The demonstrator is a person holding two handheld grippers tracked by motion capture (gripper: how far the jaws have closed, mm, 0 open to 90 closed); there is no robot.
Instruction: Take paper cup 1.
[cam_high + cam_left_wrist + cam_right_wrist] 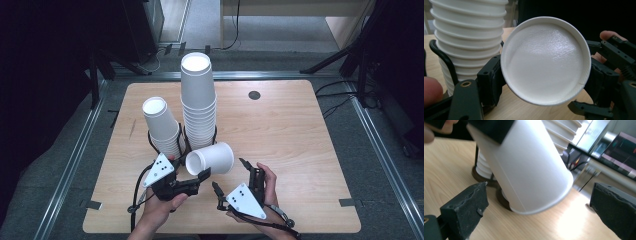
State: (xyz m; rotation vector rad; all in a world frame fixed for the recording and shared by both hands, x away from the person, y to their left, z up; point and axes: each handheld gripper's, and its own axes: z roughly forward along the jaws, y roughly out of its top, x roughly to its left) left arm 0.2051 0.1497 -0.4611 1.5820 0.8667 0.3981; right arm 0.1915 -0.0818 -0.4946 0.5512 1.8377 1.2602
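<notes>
Holding a single cup (210,159) sideways by its rim just in front of the tall stack (198,100), the left gripper (204,174) grips it while the right gripper (230,176) stands open beside its base, likely ready to regrasp it for stacking.

Lab-type recording bay: wooden tabletop (300,150) inside aluminium floor rails (75,160), tripod legs (345,55) and cables (340,92) around it.

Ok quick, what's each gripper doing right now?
Left gripper: shut on the rim of the single paper cup.
Right gripper: open, holding nothing.
</notes>
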